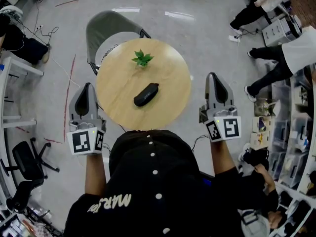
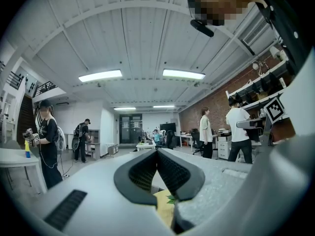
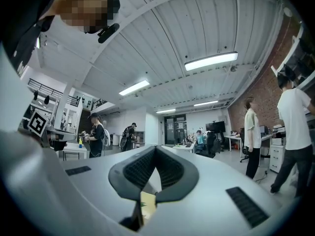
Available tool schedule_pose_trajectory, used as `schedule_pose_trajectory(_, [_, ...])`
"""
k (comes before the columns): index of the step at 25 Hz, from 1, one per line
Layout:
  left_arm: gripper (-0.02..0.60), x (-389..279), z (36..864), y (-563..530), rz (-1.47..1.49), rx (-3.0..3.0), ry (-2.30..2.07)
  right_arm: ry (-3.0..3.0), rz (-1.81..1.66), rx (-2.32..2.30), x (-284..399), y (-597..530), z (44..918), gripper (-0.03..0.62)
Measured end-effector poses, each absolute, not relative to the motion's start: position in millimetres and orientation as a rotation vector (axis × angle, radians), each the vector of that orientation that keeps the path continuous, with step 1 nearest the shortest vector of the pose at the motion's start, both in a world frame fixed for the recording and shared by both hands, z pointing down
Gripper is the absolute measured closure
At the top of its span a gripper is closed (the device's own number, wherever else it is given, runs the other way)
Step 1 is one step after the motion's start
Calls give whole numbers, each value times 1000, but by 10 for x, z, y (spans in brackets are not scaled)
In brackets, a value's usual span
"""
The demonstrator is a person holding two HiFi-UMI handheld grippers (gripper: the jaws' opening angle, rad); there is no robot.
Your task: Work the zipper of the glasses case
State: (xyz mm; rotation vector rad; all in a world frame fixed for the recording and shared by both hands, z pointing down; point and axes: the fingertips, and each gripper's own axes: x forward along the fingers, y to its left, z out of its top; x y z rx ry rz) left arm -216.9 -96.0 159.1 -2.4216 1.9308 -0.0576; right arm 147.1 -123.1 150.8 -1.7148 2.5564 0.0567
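Glasses case (image 1: 146,94) on round wooden table (image 1: 173,85)

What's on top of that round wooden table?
On the table lie a black glasses case and a small green plant. The case's contents are covered.

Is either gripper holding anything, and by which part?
Nothing. The left gripper and right gripper are shut and empty; the glasses case lies untouched on the table.

Small green plant (image 1: 142,58) on round wooden table (image 1: 168,78); grey chair (image 1: 109,27) behind it
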Motion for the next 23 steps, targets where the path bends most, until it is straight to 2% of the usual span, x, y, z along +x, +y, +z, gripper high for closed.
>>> schedule_pose_trajectory(23, [578,-2099,1637,-961,-67,-2436,1908,2584,54,-1688,1342,-1280,1572,592])
